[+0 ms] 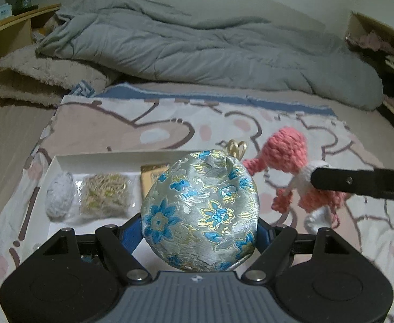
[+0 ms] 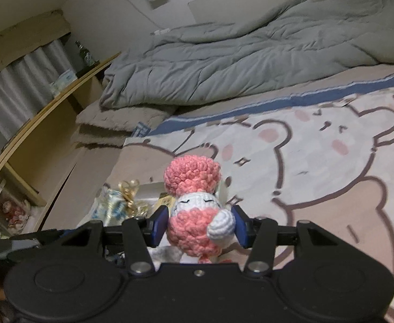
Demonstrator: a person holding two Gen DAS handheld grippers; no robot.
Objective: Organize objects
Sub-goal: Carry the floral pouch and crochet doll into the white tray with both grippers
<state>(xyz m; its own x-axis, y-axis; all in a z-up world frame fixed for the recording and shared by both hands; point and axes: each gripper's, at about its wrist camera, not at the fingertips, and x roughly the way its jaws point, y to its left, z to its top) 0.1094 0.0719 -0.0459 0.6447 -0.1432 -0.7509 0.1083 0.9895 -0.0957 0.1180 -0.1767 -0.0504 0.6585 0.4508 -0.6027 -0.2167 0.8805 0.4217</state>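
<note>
1. the left gripper [image 1: 199, 228] has its blue pads pressed on either side of a round brocade pouch [image 1: 199, 212], silver with blue and gold flowers, a gold clasp at its top. the jaws stand fairly wide because the pouch is wide; it is held clear above the near end of the white tray [image 1: 94, 158].
2. the right gripper [image 2: 199, 227] is closed at a middling width on a pink and white crochet doll [image 2: 194, 215], pads against its body, head sticking up past the fingertips.
3. just beyond the pouch, the tray holds a pale wrapped lump [image 1: 59, 199], a clear bag of dried strands [image 1: 105, 197] and a gold packet [image 1: 153, 180] partly hidden behind the pouch.
4. the tray sits on a cartoon bear blanket [image 1: 170, 123], with a grey duvet [image 1: 197, 48] heaped further off.
5. risks, as i judge them: the smooth, rounded pouch could slide out of the pads if tilted; the two grippers are close, so heading for the tray together could knock them; the free tray space looks tight, so the pouch may land on the packet or rim and tip the light tray on soft bedding.
</note>
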